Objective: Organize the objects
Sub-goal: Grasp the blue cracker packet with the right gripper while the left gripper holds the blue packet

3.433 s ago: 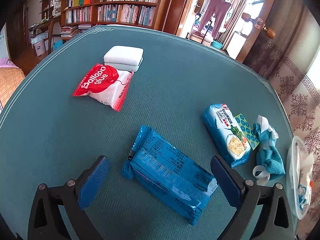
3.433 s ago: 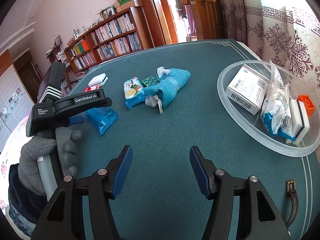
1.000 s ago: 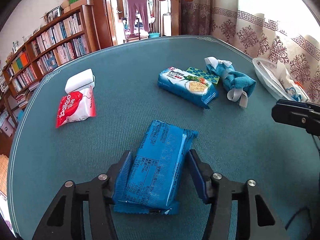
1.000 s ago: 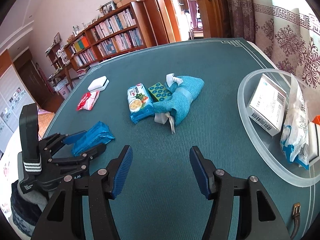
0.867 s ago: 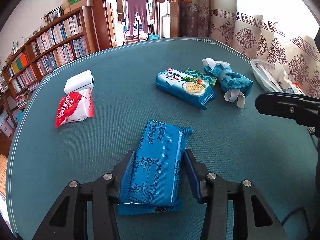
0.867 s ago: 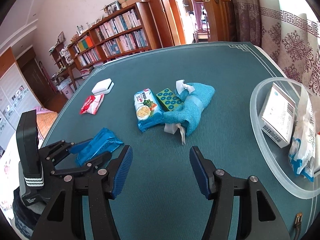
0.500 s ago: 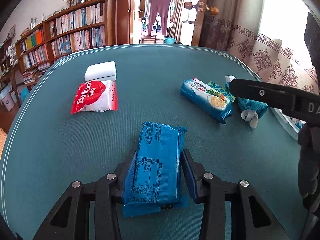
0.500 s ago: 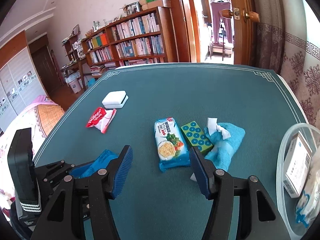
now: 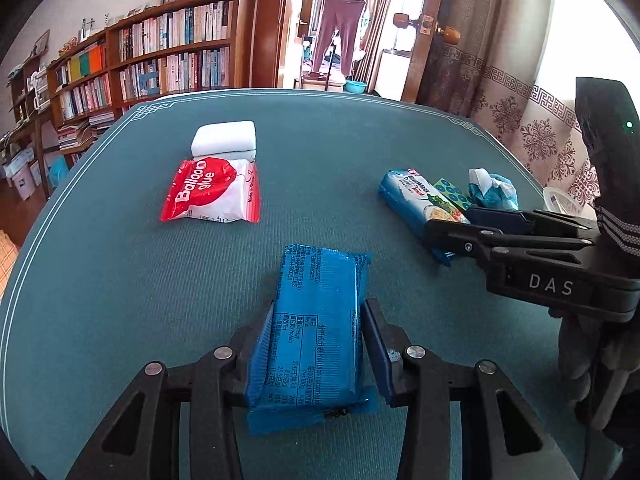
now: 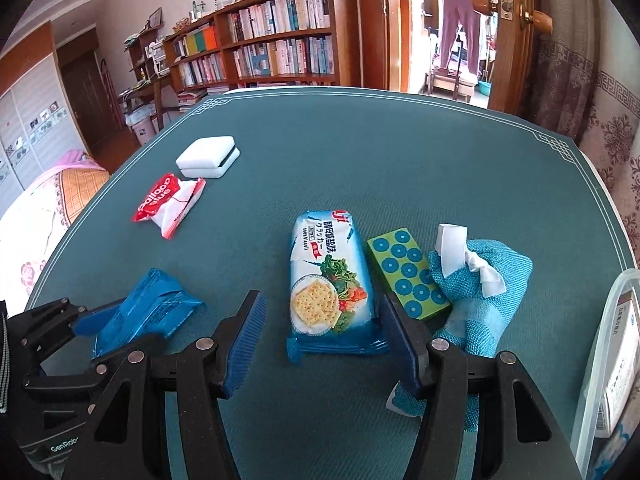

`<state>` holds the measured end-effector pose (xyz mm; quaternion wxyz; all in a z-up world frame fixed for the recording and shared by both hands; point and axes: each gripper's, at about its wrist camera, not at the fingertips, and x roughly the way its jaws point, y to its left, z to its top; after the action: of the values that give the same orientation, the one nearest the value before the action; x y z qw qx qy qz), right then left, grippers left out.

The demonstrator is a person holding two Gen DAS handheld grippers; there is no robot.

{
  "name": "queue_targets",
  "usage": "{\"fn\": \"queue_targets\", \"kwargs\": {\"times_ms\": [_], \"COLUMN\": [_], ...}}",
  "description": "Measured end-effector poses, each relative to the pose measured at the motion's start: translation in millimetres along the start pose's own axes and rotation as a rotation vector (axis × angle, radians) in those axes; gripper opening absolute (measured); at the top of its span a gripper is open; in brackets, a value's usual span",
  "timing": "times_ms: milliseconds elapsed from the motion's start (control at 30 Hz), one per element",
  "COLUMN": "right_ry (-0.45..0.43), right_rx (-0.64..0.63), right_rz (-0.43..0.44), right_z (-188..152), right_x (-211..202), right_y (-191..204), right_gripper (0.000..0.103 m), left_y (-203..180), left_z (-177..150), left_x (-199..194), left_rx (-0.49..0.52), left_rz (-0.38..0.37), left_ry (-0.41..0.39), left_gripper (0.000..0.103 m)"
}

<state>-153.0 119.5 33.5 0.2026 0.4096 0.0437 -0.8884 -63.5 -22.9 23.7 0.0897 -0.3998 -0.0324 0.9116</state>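
Observation:
My left gripper (image 9: 318, 344) is shut on a dark blue snack pack (image 9: 316, 328), which lies lengthwise between its fingers on the green table; the same pack shows at the left of the right wrist view (image 10: 146, 312). My right gripper (image 10: 322, 340) is open, its fingers either side of the near end of a light blue cracker pack (image 10: 330, 284). In the left wrist view that gripper (image 9: 472, 228) reaches over the cracker pack (image 9: 412, 196).
A green dotted box (image 10: 408, 274) and a teal cloth bundle (image 10: 480, 292) lie right of the crackers. A red "Balloon glue" bag (image 9: 212, 192) and a white block (image 9: 224, 138) lie at the far left. A clear bowl (image 10: 600, 364) holding a box sits at the right edge.
My left gripper closed on the dark blue pack and turned with it. My right gripper moved forward and left, and now straddles the cracker pack.

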Motion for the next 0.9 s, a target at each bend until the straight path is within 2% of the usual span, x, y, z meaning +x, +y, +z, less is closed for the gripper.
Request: {"fn": "queue_targets", "kwargs": {"times_ms": [67,233,433,500,667,900], "right_ry": [0.004,0.005,0.026,0.03,0.025,0.01], "right_rx": [-0.032,-0.053,-0.056,-0.066,-0.057,-0.001], "right_rz": [0.001,-0.086,-0.13,-0.159,-0.145,-0.069], "right_z": [0,5,12,11,8,-2], "right_x": [1,13,27,31,28,6], "right_y": [7,12,17,19,21,21], "right_gripper": [0.061,0.061,0.06,0.052,0.043,0.043], "left_y": [1,0,-1,-1,-1,1], "left_z": [0,0,1,0,0,3], "left_x": [0,0,1,1,0,-8], "left_rx": [-0.007,-0.003,-0.001,-0.002,-0.007,-0.025], "left_rz": [0.0,0.004,0.007,0.005,0.0,-0.016], "left_ry": [0.0,0.0,0.002,0.003,0.0,-0.034], "left_gripper": [0.045,0.045,0.045,0.045,0.045,0.045]}}
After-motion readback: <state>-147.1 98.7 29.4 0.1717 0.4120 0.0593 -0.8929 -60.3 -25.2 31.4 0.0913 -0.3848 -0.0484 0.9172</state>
